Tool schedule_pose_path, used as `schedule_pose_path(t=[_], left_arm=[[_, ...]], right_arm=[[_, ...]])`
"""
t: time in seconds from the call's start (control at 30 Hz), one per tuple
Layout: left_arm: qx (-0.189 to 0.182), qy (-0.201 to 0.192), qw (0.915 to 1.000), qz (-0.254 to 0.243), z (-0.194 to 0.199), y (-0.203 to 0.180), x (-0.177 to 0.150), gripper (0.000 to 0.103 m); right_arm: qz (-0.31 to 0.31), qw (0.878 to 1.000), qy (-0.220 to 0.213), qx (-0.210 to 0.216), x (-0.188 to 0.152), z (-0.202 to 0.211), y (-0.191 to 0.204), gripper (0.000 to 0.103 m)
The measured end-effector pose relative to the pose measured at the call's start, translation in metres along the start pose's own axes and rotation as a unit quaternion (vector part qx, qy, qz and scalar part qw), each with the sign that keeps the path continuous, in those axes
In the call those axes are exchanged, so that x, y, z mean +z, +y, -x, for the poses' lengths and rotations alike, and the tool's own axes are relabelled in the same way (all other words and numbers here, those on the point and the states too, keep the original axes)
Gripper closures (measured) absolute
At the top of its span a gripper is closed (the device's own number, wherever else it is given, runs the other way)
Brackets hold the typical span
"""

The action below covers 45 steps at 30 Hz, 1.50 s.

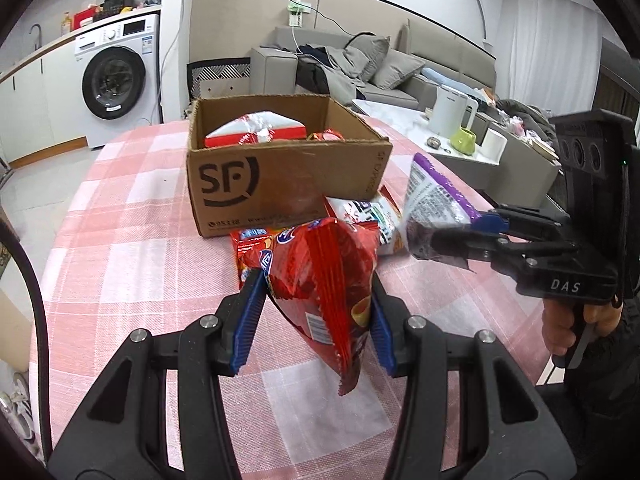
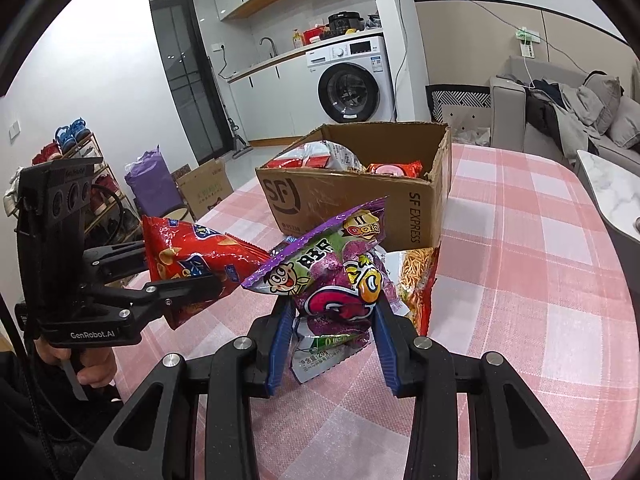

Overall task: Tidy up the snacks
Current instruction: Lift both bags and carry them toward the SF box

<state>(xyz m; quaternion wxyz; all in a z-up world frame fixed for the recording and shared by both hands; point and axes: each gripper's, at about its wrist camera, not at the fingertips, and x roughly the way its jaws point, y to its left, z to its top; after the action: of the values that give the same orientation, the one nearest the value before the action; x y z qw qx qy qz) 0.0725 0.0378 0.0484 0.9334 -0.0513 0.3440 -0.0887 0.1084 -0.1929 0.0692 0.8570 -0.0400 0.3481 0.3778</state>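
Red chip bag (image 1: pixel 324 276) clamped in left gripper (image 1: pixel 316 320), purple candy bag (image 2: pixel 336 284) clamped in right gripper (image 2: pixel 332 344), one cardboard box (image 1: pixel 280 176)

The left claw (image 1: pixel 316 308) is pinched on a red snack bag (image 1: pixel 324 280), its blue pads (image 1: pixel 250 320) pressing both sides, held raised. The right claw (image 2: pixel 332 320) likewise clamps a purple snack bag (image 2: pixel 336 280), lifted. Each claw points forward and slightly inward, a bare hand (image 1: pixel 592 320) squeezing the trigger.

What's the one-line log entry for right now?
left tongs: shut on red bag | right tongs: shut on purple bag | both lifted near box
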Motion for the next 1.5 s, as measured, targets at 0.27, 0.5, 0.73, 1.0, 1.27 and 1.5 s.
schedule_pose_path(t=[0.27,0.5,0.73,1.0,1.27,1.5], left_arm=[[0.007,-0.020,0.9996,0.020,0.009,0.009,0.007,0.057],[0.016,-0.039,0.9987,0.030,0.021,0.014,0.015,0.057],[0.032,-0.055,0.9976,0.026,0.031,0.013,0.020,0.057],[0.036,-0.069,0.9966,0.026,0.038,0.014,0.035,0.057],[0.041,-0.088,0.9950,0.025,0.041,0.015,0.058,0.057],[0.050,-0.103,0.9930,0.028,0.042,0.021,0.084,0.057]], right_arm=[[-0.009,1.000,-0.021,0.004,0.003,0.006,0.000,0.064],[-0.015,0.999,-0.038,0.008,0.008,0.013,0.002,0.064],[-0.020,0.998,-0.053,0.014,0.016,0.015,0.003,0.064],[-0.032,0.997,-0.075,0.007,0.029,0.025,0.000,0.064],[-0.034,0.996,-0.081,0.003,0.040,0.027,0.002,0.064],[-0.040,0.995,-0.089,-0.003,0.056,0.025,0.002,0.064]])
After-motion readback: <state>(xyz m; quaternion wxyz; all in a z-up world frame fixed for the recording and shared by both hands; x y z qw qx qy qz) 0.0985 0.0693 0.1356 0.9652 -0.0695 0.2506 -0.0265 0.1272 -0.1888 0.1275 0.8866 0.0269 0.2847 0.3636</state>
